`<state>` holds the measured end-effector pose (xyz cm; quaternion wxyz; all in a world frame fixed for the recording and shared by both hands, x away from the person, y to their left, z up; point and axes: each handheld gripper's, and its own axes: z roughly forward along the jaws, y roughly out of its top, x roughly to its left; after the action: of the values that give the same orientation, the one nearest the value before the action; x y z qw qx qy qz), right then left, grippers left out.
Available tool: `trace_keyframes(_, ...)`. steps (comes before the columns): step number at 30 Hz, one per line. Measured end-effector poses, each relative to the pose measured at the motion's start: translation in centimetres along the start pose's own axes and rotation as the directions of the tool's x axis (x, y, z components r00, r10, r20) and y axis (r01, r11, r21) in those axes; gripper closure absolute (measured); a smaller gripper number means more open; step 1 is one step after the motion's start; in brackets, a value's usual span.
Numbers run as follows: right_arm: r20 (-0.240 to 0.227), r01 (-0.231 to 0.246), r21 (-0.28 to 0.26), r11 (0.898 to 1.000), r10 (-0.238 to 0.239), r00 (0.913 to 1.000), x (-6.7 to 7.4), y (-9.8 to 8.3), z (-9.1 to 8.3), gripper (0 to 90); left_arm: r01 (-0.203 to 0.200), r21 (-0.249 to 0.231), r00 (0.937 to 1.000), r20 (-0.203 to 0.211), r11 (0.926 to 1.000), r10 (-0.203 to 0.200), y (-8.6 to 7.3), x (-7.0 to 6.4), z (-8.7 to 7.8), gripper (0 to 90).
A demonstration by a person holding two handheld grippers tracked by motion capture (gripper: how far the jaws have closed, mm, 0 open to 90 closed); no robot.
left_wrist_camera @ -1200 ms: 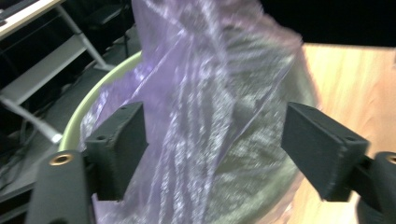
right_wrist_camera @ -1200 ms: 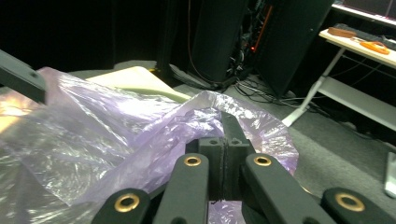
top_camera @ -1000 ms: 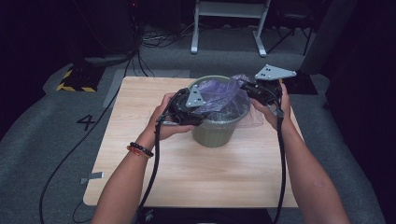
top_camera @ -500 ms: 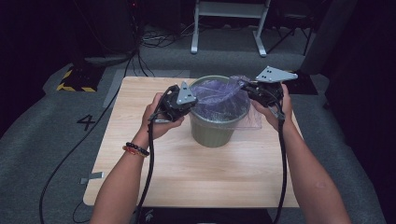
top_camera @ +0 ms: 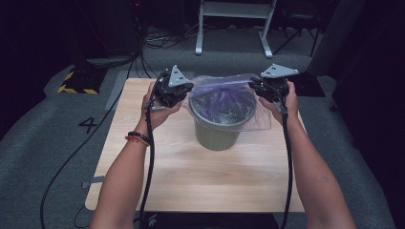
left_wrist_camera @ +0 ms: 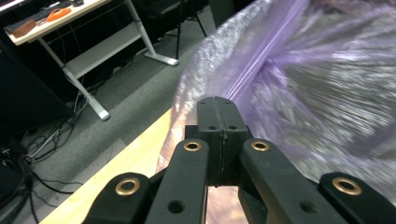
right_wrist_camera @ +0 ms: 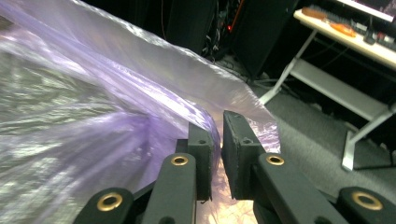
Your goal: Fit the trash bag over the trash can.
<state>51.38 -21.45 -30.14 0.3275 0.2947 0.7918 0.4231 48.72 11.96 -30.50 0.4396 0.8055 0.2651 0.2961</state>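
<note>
A grey-green bin [top_camera: 217,136] stands upright at the middle of the wooden table [top_camera: 191,176]. A thin purple see-through bag [top_camera: 224,95] is spread over its mouth and drawn taut between my two grippers. My left gripper [top_camera: 187,91] is at the bin's left rim, shut on the bag's left edge. In the left gripper view the jaws [left_wrist_camera: 217,109] are pressed together with the bag [left_wrist_camera: 303,93] fanning out beyond them. My right gripper [top_camera: 253,86] is at the right rim. Its jaws [right_wrist_camera: 218,126] pinch a fold of the bag [right_wrist_camera: 70,116].
Beyond the table's far edge stands a white desk frame [top_camera: 234,28] on grey carpet, with loose cables around it. A yellow-and-black striped block [top_camera: 76,86] and a floor mark "4" [top_camera: 89,125] lie to the left. The near half of the table is bare wood.
My left gripper has drawn away from the bin's middle to its left rim, pulling the bag wide across the mouth. My right gripper has shifted slightly outward.
</note>
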Motion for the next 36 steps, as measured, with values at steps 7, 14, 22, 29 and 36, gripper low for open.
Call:
trace_keyframes(7,-0.001,-0.015,0.048,0.999,0.015,0.9999,-0.6,-0.5,0.8,75.2,0.017,0.016,0.9987,-0.049,0.9997,-0.016,-0.5,1.5,1.9,90.0)
trace_keyframes(14,-0.043,-0.049,0.080,0.996,0.053,0.9976,-1.3,-0.4,1.2,48.2,0.065,0.050,0.9958,-0.068,0.9967,-0.061,-1.4,2.6,2.2,90.0)
trace_keyframes(22,-0.090,0.007,0.054,0.999,-0.002,0.9960,-0.4,-0.2,-1.2,25.7,0.103,0.036,0.9922,-0.075,0.9940,-0.100,-2.1,2.4,2.0,90.0)
trace_keyframes(29,-0.158,-0.046,-0.020,0.999,0.042,0.9865,-1.3,-1.0,-3.6,22.3,0.111,0.065,0.9889,-0.107,0.9917,-0.104,-2.0,2.3,2.4,90.0)
trace_keyframes(36,-0.137,0.012,0.026,1.000,-0.008,0.9906,-0.9,-2.7,-3.5,28.6,0.137,0.086,0.9866,-0.101,0.9868,-0.128,-2.4,2.3,3.1,90.0)
